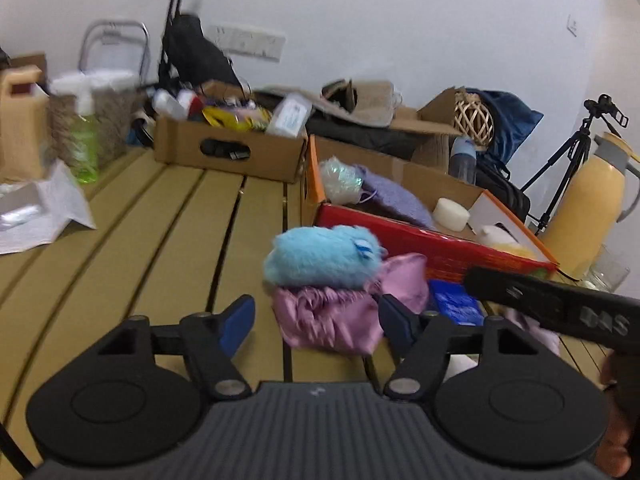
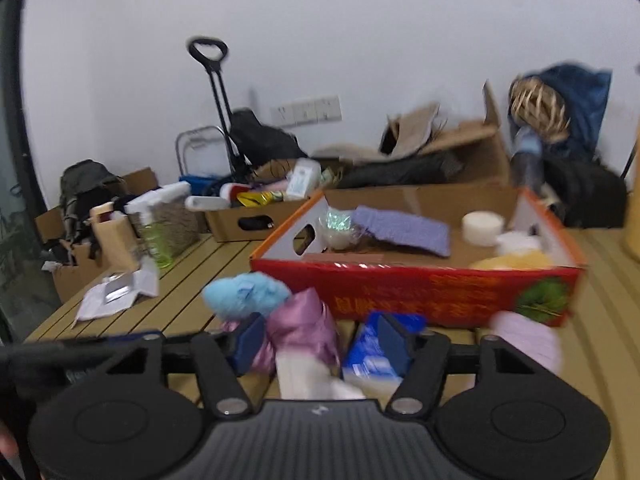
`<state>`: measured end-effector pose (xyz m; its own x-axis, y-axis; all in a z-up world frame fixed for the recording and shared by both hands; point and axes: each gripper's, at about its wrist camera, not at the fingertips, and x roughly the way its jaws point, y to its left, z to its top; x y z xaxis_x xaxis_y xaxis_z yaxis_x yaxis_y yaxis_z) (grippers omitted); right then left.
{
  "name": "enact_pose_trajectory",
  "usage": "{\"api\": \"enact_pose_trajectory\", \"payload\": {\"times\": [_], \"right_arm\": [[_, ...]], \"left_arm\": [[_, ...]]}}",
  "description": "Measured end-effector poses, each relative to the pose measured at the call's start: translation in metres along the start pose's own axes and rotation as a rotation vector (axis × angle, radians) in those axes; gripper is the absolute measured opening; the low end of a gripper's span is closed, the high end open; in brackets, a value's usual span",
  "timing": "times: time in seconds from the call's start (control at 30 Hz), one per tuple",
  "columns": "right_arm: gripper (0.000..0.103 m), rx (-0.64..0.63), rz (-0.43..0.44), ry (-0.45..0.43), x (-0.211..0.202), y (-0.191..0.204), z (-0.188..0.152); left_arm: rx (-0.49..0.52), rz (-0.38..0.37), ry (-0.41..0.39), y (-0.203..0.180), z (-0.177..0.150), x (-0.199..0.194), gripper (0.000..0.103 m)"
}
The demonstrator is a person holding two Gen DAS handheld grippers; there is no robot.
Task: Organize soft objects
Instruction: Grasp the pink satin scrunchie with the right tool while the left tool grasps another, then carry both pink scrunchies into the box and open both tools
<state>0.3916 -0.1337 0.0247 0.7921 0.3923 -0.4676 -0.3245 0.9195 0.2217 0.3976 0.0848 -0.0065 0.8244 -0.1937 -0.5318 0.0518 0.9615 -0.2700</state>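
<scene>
While motion blur softens everything, both the left hand-held gripper (image 1: 316, 318) and right hand-held gripper (image 2: 322, 342) stand open, empty, near a pink cloth (image 1: 332, 316) half-hidden under a blue plush (image 1: 320, 256).

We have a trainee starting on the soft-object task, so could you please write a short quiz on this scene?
1. True or false: the blue plush lies inside the red box.
2. What lies under the plush? A) pink cloth B) sponge C) bottle
3. Name the flat knitted thing in the box.

Key:
1. False: it lies on the table, outside the box.
2. A: the pink cloth.
3. The purple cloth.
</scene>
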Motion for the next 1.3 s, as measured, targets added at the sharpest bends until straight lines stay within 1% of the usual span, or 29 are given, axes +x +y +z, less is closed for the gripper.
{"api": "enact_pose_trajectory", "payload": {"times": [0.07,0.1,0.13,0.17,0.2,0.23,0.27,0.3,0.33,0.37,0.4,0.47,0.57,0.63,0.73,0.83,0.93,1.0,1.07,1.17,1.3], "right_arm": [[0.054,0.012,0.009,0.022,0.031,0.001,0.009],[0.054,0.016,0.013,0.027,0.045,0.001,0.012],[0.054,0.019,0.017,0.034,0.057,0.001,0.014],[0.052,0.022,0.022,0.057,0.070,0.000,0.015],[0.050,0.032,0.028,0.075,0.077,-0.001,0.014],[0.043,0.050,0.037,0.099,0.085,-0.003,0.013],[0.024,0.055,0.048,0.132,0.093,-0.005,0.010],[0.020,0.065,0.062,0.148,0.097,-0.006,0.007],[0.017,0.078,0.065,0.154,0.099,-0.007,0.006],[0.011,0.071,0.069,0.163,0.098,-0.005,0.008],[0.010,0.059,0.078,0.164,0.095,-0.001,0.012],[0.009,0.013,0.111,0.143,0.082,0.011,0.023],[0.009,-0.035,0.110,0.103,0.059,0.025,0.042],[0.009,-0.048,0.108,0.084,0.042,0.027,0.050],[0.008,-0.079,0.044,0.072,0.023,0.020,0.052],[0.008,-0.025,-0.019,0.071,0.001,-0.005,0.045],[0.008,0.033,-0.021,0.034,-0.035,-0.026,0.033],[0.008,0.057,-0.023,0.010,-0.062,-0.034,0.022],[0.008,0.090,-0.026,-0.003,-0.086,-0.042,0.006],[0.008,0.149,-0.003,-0.018,-0.114,-0.051,-0.019],[0.008,0.224,0.004,-0.003,-0.135,-0.057,-0.066]], "left_arm": [[-0.048,-0.025,0.029,0.012,0.001,0.022,0.070],[-0.080,-0.033,0.040,0.018,0.001,0.030,0.070],[-0.111,-0.055,0.046,0.024,0.000,0.037,0.066],[-0.142,-0.087,0.055,0.029,-0.002,0.042,0.052],[-0.169,-0.133,0.063,0.033,-0.004,0.045,0.047],[-0.189,-0.158,0.062,0.036,-0.004,0.046,0.040],[-0.197,-0.172,0.064,0.037,-0.004,0.047,0.033],[-0.195,-0.178,0.063,0.037,-0.004,0.046,0.031],[-0.199,-0.175,0.063,0.034,-0.003,0.044,0.028],[-0.207,-0.177,0.062,0.033,-0.003,0.040,0.024],[-0.222,-0.188,0.056,0.032,-0.003,0.034,0.021],[-0.275,-0.226,0.025,0.036,-0.001,0.020,0.006],[-0.403,-0.293,0.008,0.039,0.000,0.010,0.006],[-0.452,-0.321,0.014,0.031,-0.002,0.009,0.006],[-0.414,-0.333,0.036,0.002,-0.008,0.010,0.006],[-0.356,-0.352,0.041,-0.022,-0.016,0.003,0.006],[-0.274,-0.389,0.008,-0.048,-0.019,-0.021,0.006],[-0.199,-0.391,-0.021,-0.063,-0.024,-0.042,0.006],[-0.150,-0.403,-0.027,-0.070,-0.033,-0.059,0.006],[-0.101,-0.414,-0.013,-0.074,-0.058,-0.083,0.006],[-0.048,-0.357,0.036,-0.082,-0.097,-0.090,0.006]]}}
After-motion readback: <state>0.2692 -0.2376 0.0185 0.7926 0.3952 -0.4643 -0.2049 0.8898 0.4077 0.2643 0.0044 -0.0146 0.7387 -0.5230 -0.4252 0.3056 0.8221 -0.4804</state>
